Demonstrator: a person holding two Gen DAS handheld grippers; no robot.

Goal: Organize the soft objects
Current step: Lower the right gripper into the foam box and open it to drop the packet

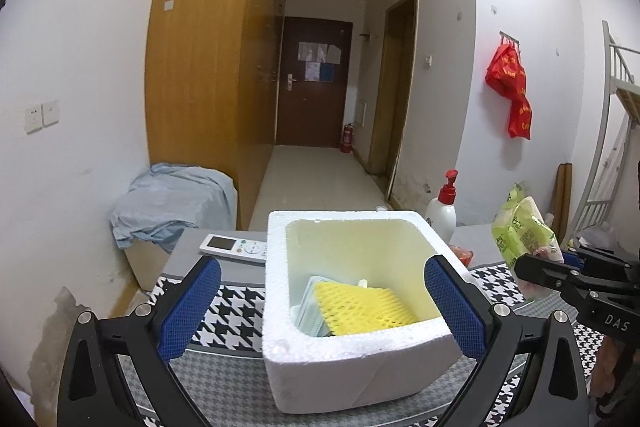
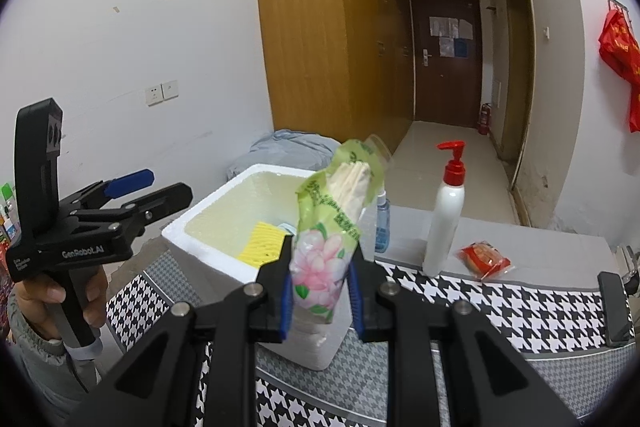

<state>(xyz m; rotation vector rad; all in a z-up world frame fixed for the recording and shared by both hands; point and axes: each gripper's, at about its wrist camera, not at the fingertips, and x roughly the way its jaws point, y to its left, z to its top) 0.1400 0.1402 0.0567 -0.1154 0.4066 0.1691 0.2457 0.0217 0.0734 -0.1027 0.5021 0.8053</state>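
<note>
A table (image 2: pixel 500 307) covered in black-and-white houndstooth cloth stands in a white-walled room. Nearest, the right gripper (image 2: pixel 320 291) is clamped on 1 green floral tissue pack (image 2: pixel 332 223), held upright just beside the 1 white foam box (image 1: pixel 360 355). The left gripper (image 1: pixel 324 307), marked "GenRobot.AI" in the right wrist view, has its jaws wide apart around the box, gripping nothing. Inside lie 1 yellow foam net (image 1: pixel 356 307) and 1 pale packet beneath. Beyond: 1 remote (image 1: pixel 236 246), 1 red-capped pump bottle (image 2: pixel 446 215), 1 red packet (image 2: pixel 485 259).
</note>
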